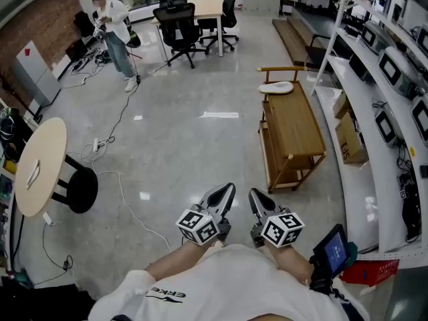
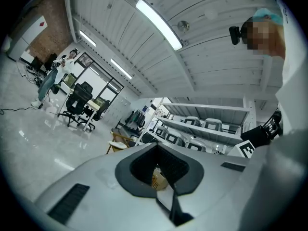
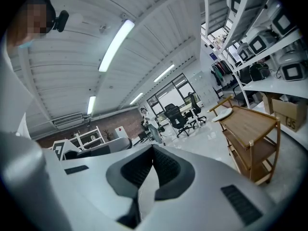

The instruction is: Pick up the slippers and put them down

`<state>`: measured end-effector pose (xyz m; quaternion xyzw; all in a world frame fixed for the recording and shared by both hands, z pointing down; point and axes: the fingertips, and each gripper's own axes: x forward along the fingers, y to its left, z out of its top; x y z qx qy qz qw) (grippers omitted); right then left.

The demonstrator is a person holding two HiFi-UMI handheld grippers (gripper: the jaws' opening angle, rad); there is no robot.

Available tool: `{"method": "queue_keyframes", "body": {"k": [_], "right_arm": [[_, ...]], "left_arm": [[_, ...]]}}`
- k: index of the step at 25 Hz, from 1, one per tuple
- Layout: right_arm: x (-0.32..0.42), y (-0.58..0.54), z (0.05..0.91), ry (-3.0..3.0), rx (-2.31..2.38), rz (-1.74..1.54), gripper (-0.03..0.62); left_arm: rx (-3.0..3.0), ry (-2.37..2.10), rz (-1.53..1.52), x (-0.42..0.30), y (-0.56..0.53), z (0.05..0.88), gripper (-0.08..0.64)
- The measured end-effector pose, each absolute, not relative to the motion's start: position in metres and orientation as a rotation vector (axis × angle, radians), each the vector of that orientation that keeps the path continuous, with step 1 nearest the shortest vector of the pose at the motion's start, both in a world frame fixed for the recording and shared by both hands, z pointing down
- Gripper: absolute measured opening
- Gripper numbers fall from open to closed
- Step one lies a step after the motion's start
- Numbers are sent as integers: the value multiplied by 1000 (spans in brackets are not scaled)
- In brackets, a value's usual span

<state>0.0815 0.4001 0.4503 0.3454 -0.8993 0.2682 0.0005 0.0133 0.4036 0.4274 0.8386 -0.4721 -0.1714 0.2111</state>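
Note:
A white slipper (image 1: pixel 276 87) lies on the far end of a wooden two-tier rack (image 1: pixel 291 129), well ahead of me and to the right. The right gripper view shows the slipper (image 3: pixel 222 113) on the rack (image 3: pixel 250 124), and in the left gripper view the slipper (image 2: pixel 119 145) is small and far off. My left gripper (image 1: pixel 224 191) and right gripper (image 1: pixel 257 196) are held side by side close to my body, over bare floor. Both are shut with nothing between the jaws, as the left gripper (image 2: pixel 158 146) and right gripper (image 3: pixel 153 147) views show.
White shelving (image 1: pixel 388 112) with devices and cardboard boxes (image 1: pixel 350 139) runs along the right. A round table (image 1: pixel 40 166) with a black stool stands at the left, with cables (image 1: pixel 120 192) across the floor. A person (image 1: pixel 114 25) and office chairs (image 1: pixel 177 29) are at the back.

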Motion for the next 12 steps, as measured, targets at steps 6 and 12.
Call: {"method": "queue_keyframes", "body": {"k": [6,12], "right_arm": [[64,399,451,-2829,1062,843,5],[35,395,452,-2819,1051,844,5]], "left_arm": [[2327,-1328,-483,-7,404,427,3],[2317,-1338,-503,-38,401,426,3]]}}
